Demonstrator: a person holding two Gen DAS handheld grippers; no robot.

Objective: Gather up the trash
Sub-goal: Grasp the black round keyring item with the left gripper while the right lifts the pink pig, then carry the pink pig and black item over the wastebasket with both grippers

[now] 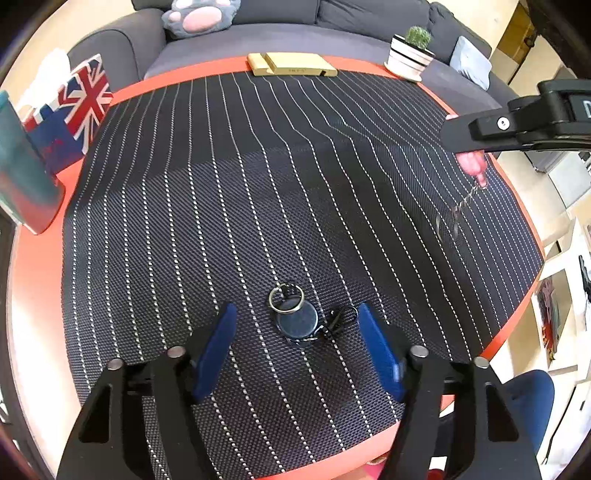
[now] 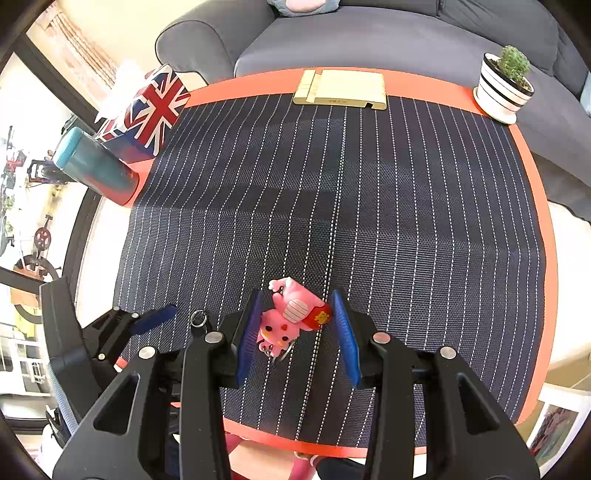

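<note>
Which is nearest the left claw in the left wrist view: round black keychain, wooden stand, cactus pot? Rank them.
From the left claw:
1. Round black keychain, on the mat between its fingers.
2. Wooden stand, far table edge, centre.
3. Cactus pot, far right corner; a close call with the stand.

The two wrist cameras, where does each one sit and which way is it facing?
Left wrist: on the left gripper, looking steeply down at a dark round keychain between its open blue pads; the right gripper shows at right.
Right wrist: on the right gripper, looking down at a pink toy keychain held in its pads.
Shared: striped mat, wooden stand, potted plant, sofa.
</note>
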